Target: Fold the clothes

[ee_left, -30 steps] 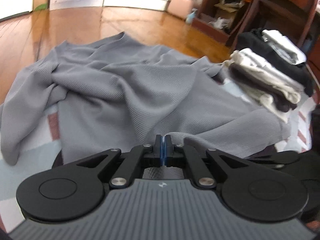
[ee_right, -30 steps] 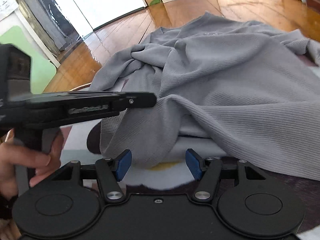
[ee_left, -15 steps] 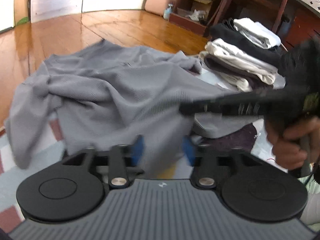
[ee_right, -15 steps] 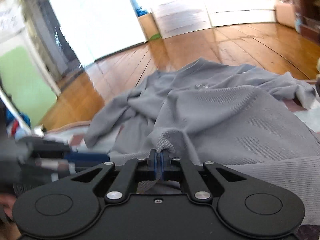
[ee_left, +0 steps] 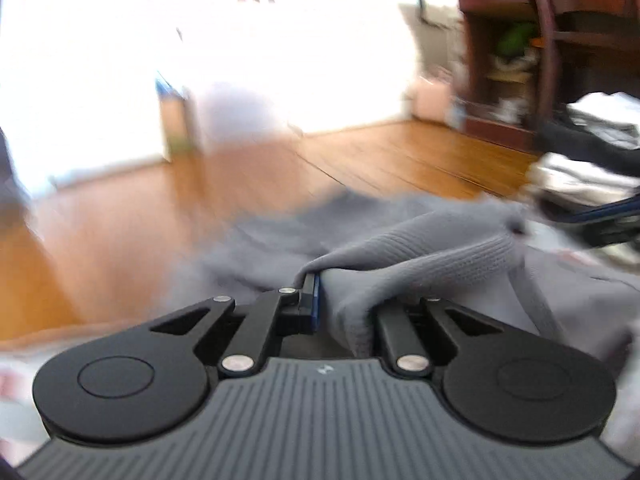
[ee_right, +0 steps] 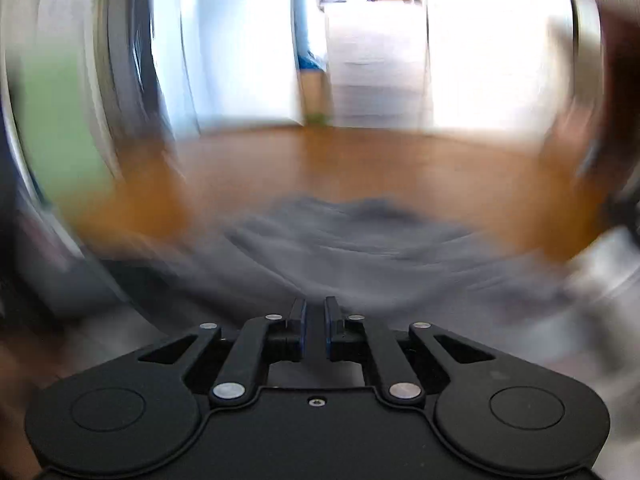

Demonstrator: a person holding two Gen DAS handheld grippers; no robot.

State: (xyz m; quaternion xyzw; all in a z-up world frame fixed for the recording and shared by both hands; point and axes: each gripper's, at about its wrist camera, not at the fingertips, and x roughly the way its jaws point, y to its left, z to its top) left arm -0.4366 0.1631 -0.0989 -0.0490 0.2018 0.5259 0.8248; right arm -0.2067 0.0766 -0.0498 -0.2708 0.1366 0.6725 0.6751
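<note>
A grey ribbed shirt (ee_left: 440,256) lies crumpled low on the floor, with one fold pulled up into my left gripper (ee_left: 326,292). Its jaws are closing with that fold pinched between them, and the cloth drapes over and hides the right finger. In the blurred right wrist view the same shirt (ee_right: 360,248) runs up to my right gripper (ee_right: 316,312). Those jaws stand a narrow gap apart, opening slightly, with dark grey cloth in the gap. At the right edge of the left wrist view the other gripper's fingers (ee_left: 608,216) show dark and blue.
A stack of folded clothes (ee_left: 588,160) sits at the right beside the shirt. Behind it stand a dark wooden shelf unit (ee_left: 508,60) and a chair frame. The wooden floor (ee_left: 360,160) stretches back to bright white doors.
My left gripper opened, then closed on a shirt fold. The right gripper closed on the hem. Both have risen and tilted up, lifting the cloth; both views now blur.
</note>
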